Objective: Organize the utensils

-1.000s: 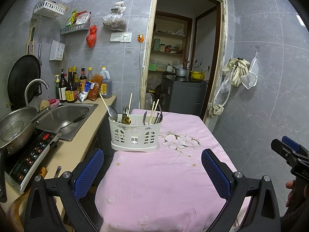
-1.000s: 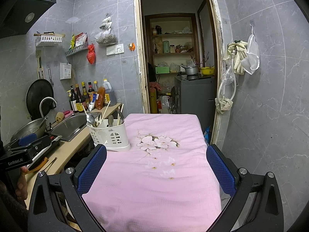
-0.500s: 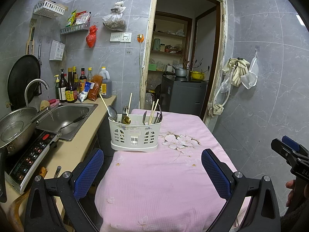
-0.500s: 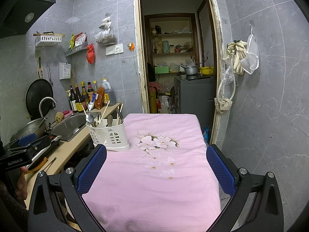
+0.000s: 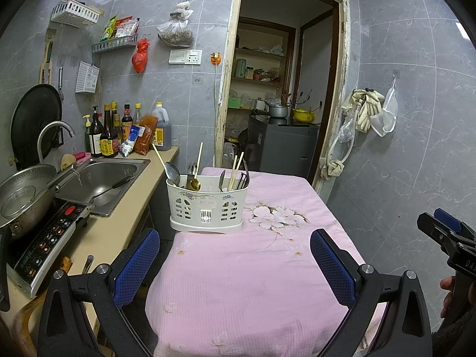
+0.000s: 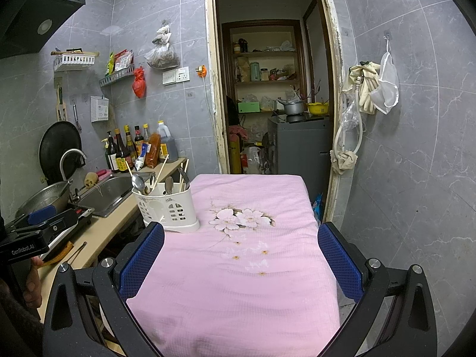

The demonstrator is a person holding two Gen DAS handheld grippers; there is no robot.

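A small grey-tiled kitchen is shown. A table covered by a pink flowered cloth (image 5: 253, 267) fills the middle. A white plastic cutlery caddy (image 5: 208, 205) stands upright on the cloth at its far left corner, just beside the counter and steel sink (image 5: 101, 178), likely so washed pieces can be dropped in. Spoons (image 5: 172, 172), wooden chopsticks (image 5: 236, 168) and dark-handled pieces are stood handle-up or bowl-up in its compartments; no loose utensils are seen on the cloth. The left gripper (image 5: 235, 264) is held level above the near edge of the table, jaws wide apart, nothing between them. The right gripper (image 6: 241, 261) is held likewise, jaws apart and empty. This fits sorting finished or utensils about to be taken out.
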